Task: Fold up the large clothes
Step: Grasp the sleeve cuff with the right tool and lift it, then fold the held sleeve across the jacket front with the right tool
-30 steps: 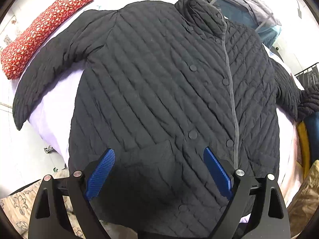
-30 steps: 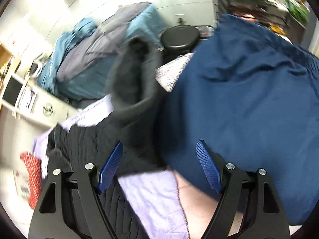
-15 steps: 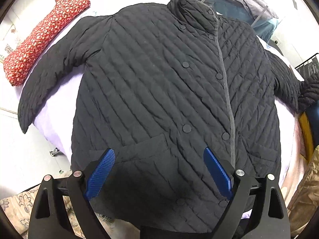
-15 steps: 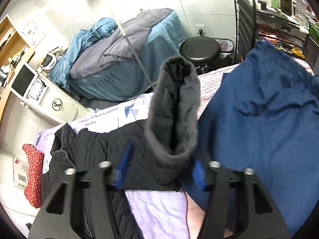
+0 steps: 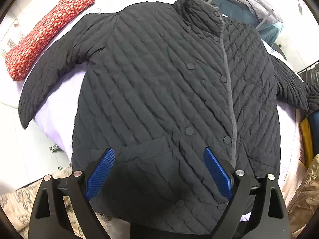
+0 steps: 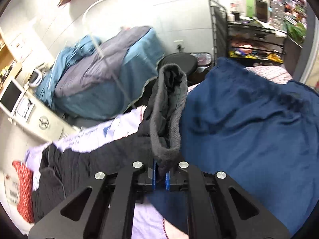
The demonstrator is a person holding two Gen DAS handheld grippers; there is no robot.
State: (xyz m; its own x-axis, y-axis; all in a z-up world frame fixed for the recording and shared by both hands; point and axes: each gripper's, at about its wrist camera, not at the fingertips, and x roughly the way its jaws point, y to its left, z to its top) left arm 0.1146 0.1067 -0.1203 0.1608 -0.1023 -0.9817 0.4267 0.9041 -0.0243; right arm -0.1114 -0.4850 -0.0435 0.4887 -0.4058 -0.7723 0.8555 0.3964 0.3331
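Observation:
A black quilted jacket [image 5: 159, 91] lies buttoned and face up on a lilac sheet [image 5: 57, 117], collar at the far end and both sleeves spread out. My left gripper [image 5: 158, 169] hangs open above its hem near a pocket, touching nothing. In the right wrist view my right gripper [image 6: 160, 176] is shut on the grey-lined cuff [image 6: 167, 115] of the jacket's sleeve, which stands up from the blue pads, lifted off the bed. The rest of the jacket [image 6: 79, 169] stretches away to the left.
A red patterned pillow [image 5: 45, 31] lies past the left sleeve. A dark blue blanket [image 6: 249, 139] covers the bed right of the cuff. Beyond are a teal and grey duvet heap [image 6: 103, 77], a black stool [image 6: 179, 63] and a wire rack [image 6: 249, 35] of bottles.
My right gripper has closed from wide open onto the sleeve cuff and lifted it. The left gripper has stayed open over the hem, with its view shifting only slightly.

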